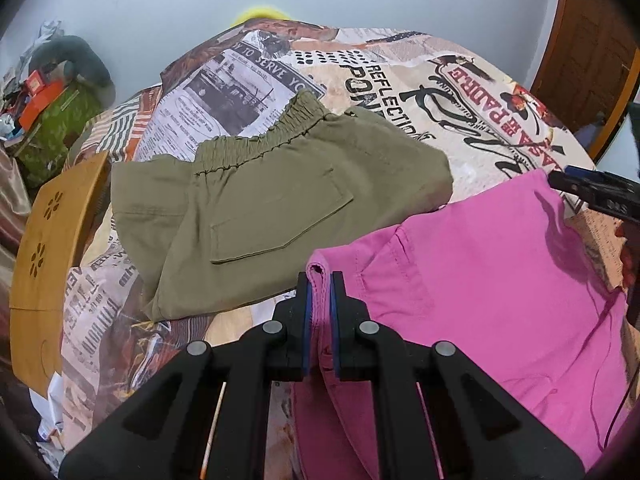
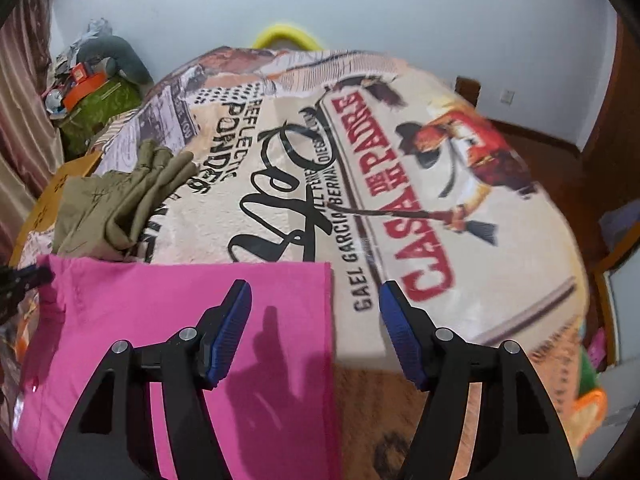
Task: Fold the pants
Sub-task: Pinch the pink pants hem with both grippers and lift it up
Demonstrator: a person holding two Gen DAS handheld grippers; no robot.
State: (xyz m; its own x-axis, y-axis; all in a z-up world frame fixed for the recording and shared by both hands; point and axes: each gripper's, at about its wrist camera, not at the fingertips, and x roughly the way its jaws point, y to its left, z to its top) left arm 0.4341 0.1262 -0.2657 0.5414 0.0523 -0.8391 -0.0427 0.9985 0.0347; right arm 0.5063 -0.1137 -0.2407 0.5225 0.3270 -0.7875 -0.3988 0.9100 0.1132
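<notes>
Now the left hand-held gripper [image 1: 321, 280] is clenched on the pink pants [image 1: 480, 264]; the right hand-held gripper [image 2: 315, 292] stands released above the bed [image 2: 400, 184].

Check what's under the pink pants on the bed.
The pink cotton pants lie directly on the printed poster-style bedspread, which shows all around them. Anything beneath the fabric itself is covered; no visible bulge suggests another item.

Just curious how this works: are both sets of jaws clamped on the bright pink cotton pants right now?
No: the right gripper hangs open above the pink pants, clamping nothing.
</notes>
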